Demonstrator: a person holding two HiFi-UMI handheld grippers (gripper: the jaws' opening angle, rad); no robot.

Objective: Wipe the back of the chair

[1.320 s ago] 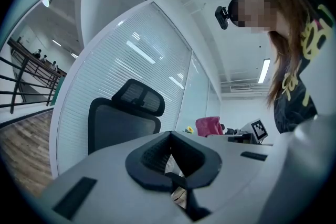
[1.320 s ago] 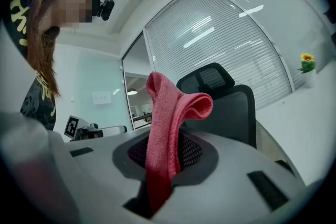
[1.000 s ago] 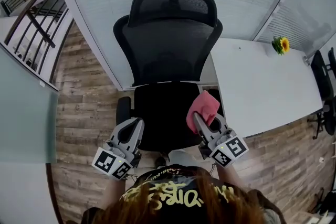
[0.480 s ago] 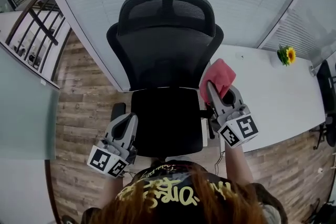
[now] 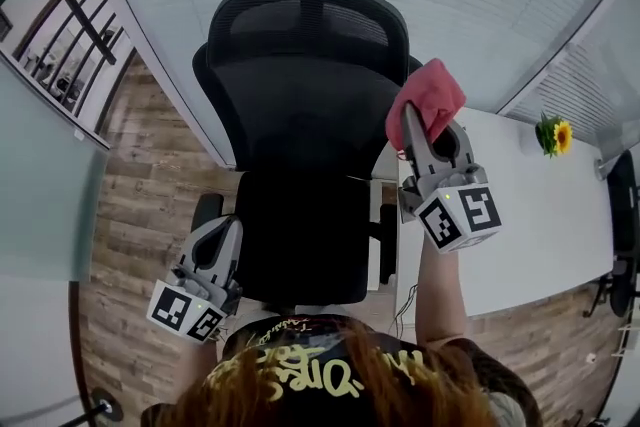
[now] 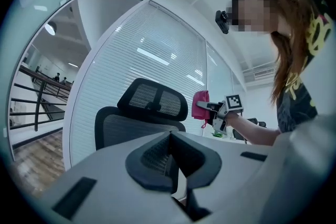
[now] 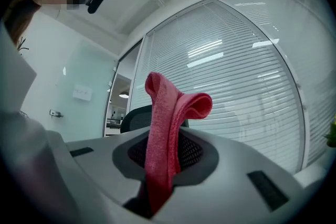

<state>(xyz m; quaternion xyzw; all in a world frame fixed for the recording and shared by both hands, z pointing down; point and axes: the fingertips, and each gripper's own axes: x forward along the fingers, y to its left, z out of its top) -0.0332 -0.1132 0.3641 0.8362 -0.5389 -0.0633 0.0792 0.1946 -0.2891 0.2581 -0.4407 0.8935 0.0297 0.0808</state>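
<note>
Pinching a pink cloth (image 5: 428, 98), right hand-held gripper (image 5: 409, 113) beside the chair back (image 5: 300, 120), left hand-held gripper (image 5: 226, 227) jaws together

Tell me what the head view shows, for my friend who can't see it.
The right claw holds a pink cloth up beside the back of the black chair. The left claw, shut and empty, hangs low beside the seat.

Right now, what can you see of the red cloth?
The red cloth looks like terry, folded into a narrow band. The fingers of the right gripper are shut on its lower part; its free top stands up and flops over. It is held beside the upper right edge of the chair back, seemingly not touching it.
</note>
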